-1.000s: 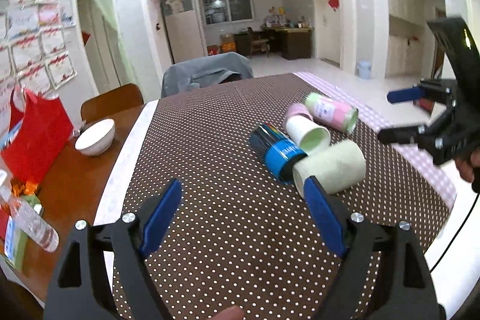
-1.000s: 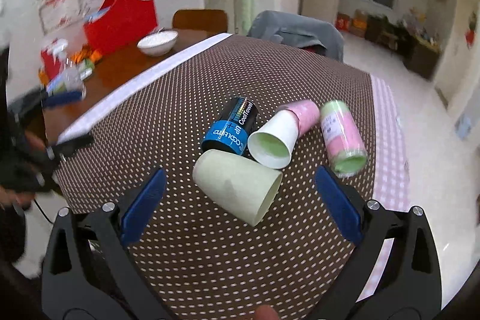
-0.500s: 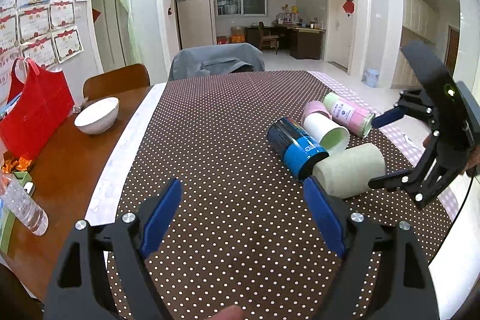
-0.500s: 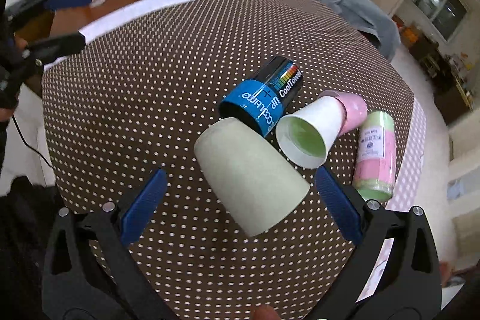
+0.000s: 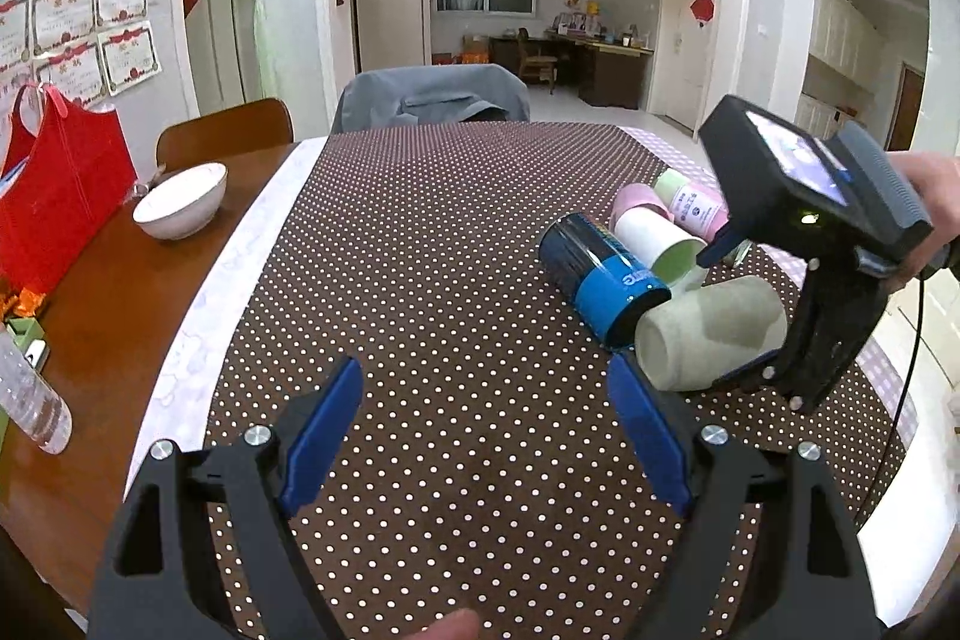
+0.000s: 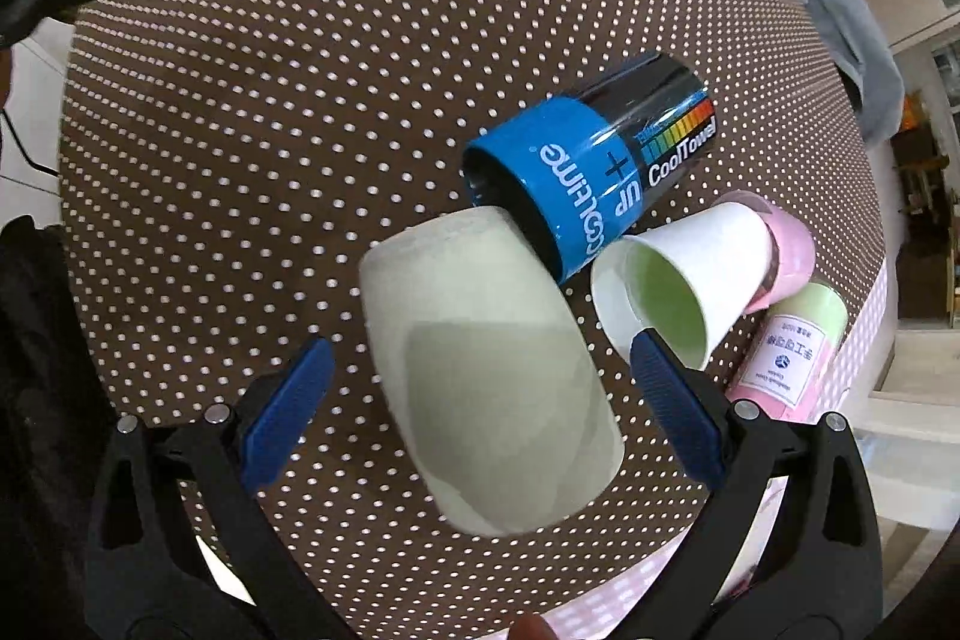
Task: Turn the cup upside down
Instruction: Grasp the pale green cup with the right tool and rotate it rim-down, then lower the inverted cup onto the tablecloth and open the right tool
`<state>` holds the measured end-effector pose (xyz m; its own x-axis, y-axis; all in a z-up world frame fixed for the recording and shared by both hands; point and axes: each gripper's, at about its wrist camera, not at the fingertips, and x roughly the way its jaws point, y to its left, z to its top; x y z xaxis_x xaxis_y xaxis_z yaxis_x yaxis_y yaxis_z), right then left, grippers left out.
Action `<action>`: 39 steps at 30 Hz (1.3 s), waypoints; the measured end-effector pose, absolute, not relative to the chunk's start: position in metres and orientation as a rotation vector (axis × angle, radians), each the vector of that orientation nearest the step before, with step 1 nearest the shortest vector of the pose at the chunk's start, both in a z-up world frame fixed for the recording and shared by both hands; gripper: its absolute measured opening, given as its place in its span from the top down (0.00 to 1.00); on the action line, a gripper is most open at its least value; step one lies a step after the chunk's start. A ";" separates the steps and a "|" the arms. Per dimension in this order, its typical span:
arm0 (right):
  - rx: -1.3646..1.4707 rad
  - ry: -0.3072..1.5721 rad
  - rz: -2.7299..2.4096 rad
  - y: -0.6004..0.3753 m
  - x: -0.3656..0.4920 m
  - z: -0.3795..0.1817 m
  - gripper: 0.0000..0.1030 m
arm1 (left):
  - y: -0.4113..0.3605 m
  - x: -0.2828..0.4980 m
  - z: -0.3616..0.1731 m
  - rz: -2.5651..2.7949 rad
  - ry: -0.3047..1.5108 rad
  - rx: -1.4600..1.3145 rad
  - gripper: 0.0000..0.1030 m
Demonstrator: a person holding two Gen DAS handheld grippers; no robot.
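A pale green cup (image 6: 486, 376) lies on its side on the brown dotted tablecloth (image 6: 270, 100); it also shows in the left wrist view (image 5: 708, 334). My right gripper (image 6: 480, 376) is open, pointing down, with its blue pads on either side of the cup, not touching. In the left wrist view the right gripper (image 5: 729, 310) straddles the cup from above. My left gripper (image 5: 489, 436) is open and empty above the cloth, left of the cup.
A black-and-blue canister (image 6: 600, 166), a white paper cup (image 6: 690, 280), a pink cup (image 6: 786, 250) and a pink-green cylinder (image 6: 786, 358) lie beside the green cup. A white bowl (image 5: 180, 199), a red bag (image 5: 60, 202) and a water bottle (image 5: 30, 394) are at the left.
My right gripper has tilted down and come closer over the green cup, which now lies between its pads. The left gripper has barely moved.
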<state>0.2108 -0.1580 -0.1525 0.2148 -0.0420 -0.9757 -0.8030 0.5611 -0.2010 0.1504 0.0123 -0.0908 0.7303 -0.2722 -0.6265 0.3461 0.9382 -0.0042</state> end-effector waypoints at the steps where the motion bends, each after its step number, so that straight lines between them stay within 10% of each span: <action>1: -0.850 1.267 0.626 -0.157 0.213 -0.155 0.06 | 0.012 0.151 -0.092 -0.341 0.674 0.113 0.20; 11: -0.830 1.330 0.582 -0.160 0.234 -0.183 0.21 | 0.015 0.151 -0.104 -0.341 0.705 0.101 0.20; 39: 0.045 0.896 0.518 -0.248 0.148 -0.098 0.25 | 0.009 0.098 -0.077 -0.313 0.580 0.139 0.20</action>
<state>0.1483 -0.2477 -0.0979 0.5111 0.4485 -0.7332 -0.4115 0.8766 0.2494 0.0980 0.0090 -0.0766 0.7908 -0.2512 -0.5581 0.3287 0.9435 0.0411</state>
